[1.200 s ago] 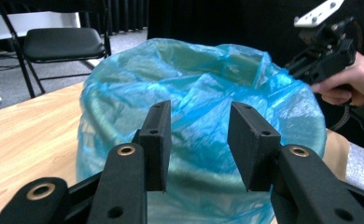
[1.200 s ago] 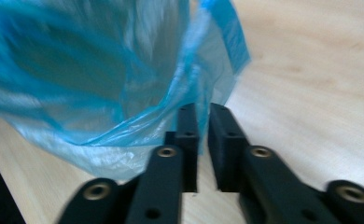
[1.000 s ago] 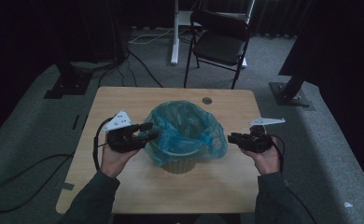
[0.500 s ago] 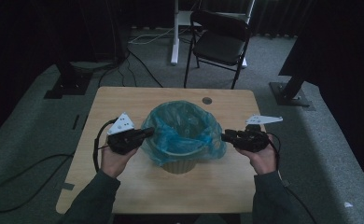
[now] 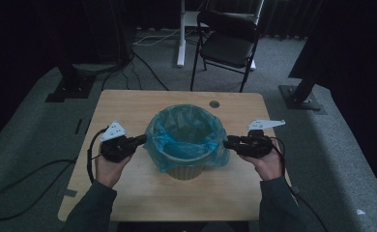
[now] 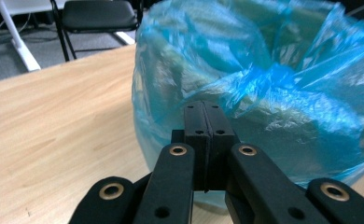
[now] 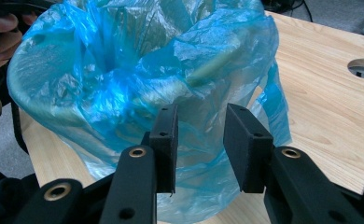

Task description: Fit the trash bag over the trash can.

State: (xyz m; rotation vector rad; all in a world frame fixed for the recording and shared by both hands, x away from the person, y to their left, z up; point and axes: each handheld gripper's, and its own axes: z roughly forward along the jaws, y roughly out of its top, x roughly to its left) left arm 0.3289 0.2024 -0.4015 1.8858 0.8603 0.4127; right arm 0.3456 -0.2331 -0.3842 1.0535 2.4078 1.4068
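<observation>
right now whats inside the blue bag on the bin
In the high view the blue bag lines the bin and nothing shows against its inner wall. The bottom is too dark to tell, and bunched plastic hides it in both gripper views.

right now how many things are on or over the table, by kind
bins: 1
blue bin liners: 1
claws: 2, the left claw and the right claw
total: 4
</observation>
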